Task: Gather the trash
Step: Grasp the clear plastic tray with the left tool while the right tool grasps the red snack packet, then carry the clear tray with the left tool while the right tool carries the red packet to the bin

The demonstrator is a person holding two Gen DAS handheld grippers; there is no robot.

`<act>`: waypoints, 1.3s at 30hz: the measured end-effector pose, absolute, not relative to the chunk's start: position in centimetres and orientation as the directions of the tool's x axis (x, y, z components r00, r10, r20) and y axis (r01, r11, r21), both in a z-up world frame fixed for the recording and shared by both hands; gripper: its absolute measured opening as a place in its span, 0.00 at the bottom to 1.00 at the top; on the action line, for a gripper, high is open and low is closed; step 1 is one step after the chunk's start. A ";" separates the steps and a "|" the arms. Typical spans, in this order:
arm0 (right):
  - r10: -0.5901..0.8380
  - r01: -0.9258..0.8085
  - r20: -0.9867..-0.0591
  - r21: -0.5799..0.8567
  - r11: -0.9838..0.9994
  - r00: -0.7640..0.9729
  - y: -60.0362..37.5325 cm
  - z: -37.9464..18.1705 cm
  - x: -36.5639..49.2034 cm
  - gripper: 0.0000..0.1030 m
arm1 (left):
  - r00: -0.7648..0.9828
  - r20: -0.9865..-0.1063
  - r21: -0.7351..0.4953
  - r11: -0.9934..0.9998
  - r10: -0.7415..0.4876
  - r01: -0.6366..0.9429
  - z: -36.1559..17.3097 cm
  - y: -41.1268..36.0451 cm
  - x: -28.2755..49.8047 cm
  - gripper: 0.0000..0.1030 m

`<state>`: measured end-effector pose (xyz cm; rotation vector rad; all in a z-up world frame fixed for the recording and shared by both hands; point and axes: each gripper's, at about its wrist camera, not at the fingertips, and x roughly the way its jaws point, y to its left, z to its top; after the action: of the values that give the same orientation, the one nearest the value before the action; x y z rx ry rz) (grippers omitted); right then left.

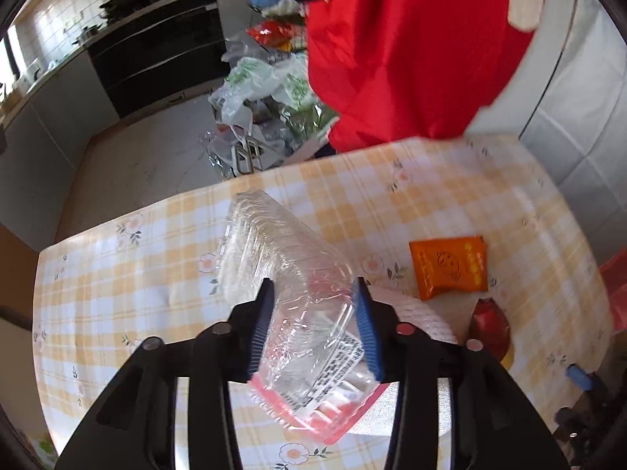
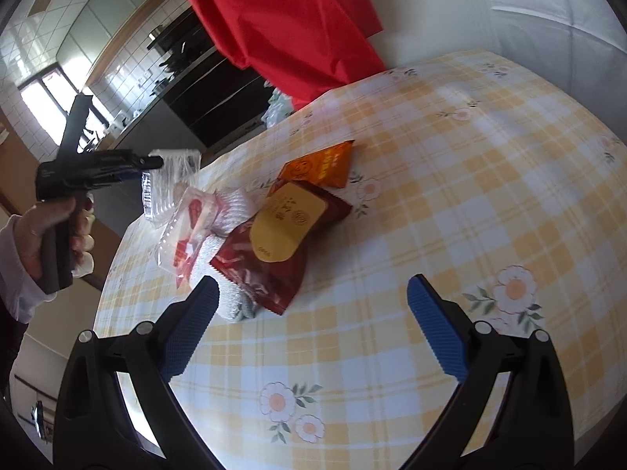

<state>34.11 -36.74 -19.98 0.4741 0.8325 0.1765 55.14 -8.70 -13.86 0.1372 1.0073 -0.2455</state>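
- Step in hand: pick-up of the first piece of trash. The left gripper point(image 1: 311, 293) has its jaws narrowed onto a clear plastic clamshell box point(image 1: 282, 258), the blue pads pressing its sides. In the right wrist view the box point(image 2: 172, 180) appears raised off the table point(image 2: 470, 196) at the far left edge, carried by the person's hand point(image 2: 58, 231).
- The right gripper point(image 2: 313, 297) stands wide and holds nothing; it hovers over the near part of the cloth, just right of the remaining litter.
- Remaining trash on the table: a dark red snack packet point(image 2: 282, 243), an orange sachet point(image 2: 321, 164) just beyond it, a clear wrapper with red print point(image 2: 184, 235) to the left, and white foam netting point(image 2: 231, 235) beneath them.
- Next move, as judged: carry the box to a collection point, probably the red bag point(image 2: 282, 19) hanging past the far edge, and release it there. The thin shell may crush or slip. The right gripper is well placed to close on the red packet.
- Writing: a printed label with a barcode-like block point(image 1: 337, 368) on the box, illegible. The packet's yellow panel and the sachet bear characters too small to read. No brand identifiable.
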 end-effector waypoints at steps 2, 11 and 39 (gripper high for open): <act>0.353 0.018 -0.673 0.478 0.878 0.650 -35.8 -20.2 35.1 0.92 | 0.522 -0.837 -0.026 0.966 -0.162 0.258 -13.0 -7.4 54.6 0.30; 0.393 0.100 -0.668 0.572 0.814 0.632 -34.0 -21.7 42.0 0.93 | 0.551 -0.804 -0.122 0.968 -0.225 0.218 -11.9 -1.4 51.4 0.23; 0.427 0.019 -0.571 0.613 0.789 0.701 -33.2 -16.8 35.7 0.49 | 0.703 -0.647 -0.213 0.956 -0.293 0.203 -6.2 6.1 35.8 0.22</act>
<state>35.74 -33.19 -16.81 0.6325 0.7707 0.2449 35.85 6.08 -6.24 -0.1289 0.7411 -0.2768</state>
